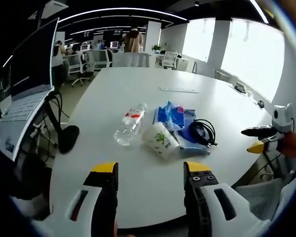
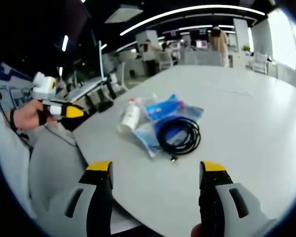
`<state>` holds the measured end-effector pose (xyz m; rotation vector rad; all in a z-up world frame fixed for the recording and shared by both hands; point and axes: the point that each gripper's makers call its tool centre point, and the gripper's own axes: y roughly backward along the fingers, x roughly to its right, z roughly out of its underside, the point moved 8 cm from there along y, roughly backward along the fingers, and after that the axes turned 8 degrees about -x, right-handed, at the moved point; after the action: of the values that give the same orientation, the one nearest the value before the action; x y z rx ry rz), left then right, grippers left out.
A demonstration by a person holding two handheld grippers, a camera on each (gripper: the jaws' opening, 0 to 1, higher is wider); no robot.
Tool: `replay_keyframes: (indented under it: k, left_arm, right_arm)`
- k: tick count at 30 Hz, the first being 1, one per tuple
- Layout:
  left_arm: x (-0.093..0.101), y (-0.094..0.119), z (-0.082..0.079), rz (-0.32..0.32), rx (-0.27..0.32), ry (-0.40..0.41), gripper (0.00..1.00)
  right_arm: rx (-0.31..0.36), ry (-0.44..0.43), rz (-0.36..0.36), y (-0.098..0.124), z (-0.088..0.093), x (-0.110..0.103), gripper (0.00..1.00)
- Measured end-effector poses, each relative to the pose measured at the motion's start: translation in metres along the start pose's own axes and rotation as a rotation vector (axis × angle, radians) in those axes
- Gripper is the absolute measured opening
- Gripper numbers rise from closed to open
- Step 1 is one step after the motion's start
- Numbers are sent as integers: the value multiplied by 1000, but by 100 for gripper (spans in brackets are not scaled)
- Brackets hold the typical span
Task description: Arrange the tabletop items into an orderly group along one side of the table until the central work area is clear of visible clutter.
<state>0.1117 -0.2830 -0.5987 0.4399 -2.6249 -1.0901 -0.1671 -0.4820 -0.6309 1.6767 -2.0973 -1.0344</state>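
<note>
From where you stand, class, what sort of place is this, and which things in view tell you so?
Most likely an open-plan office. A big white meeting table stands in front, rows of desks with swivel chairs and monitors run behind it, and long strip lights cross a dark ceiling beside large windows.

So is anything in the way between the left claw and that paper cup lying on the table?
Nothing visible. In the left gripper view, the left claw is open, and bare white table lies between it and the paper cup. The water bottle lies beside the cup, the blue packets behind it.
</note>
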Motion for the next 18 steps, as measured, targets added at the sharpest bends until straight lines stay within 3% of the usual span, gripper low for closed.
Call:
replay_keyframes:
  k: [3, 18]
  left_arm:
    - [-4, -7, -3, -17, -24, -13, 48]
    - [-18, -32, -26, 29, -74, -9, 51]
  right_arm:
    - [5, -26, 12, 0, 3, 2, 67]
    - [18, -81, 20, -2, 10, -1, 67]
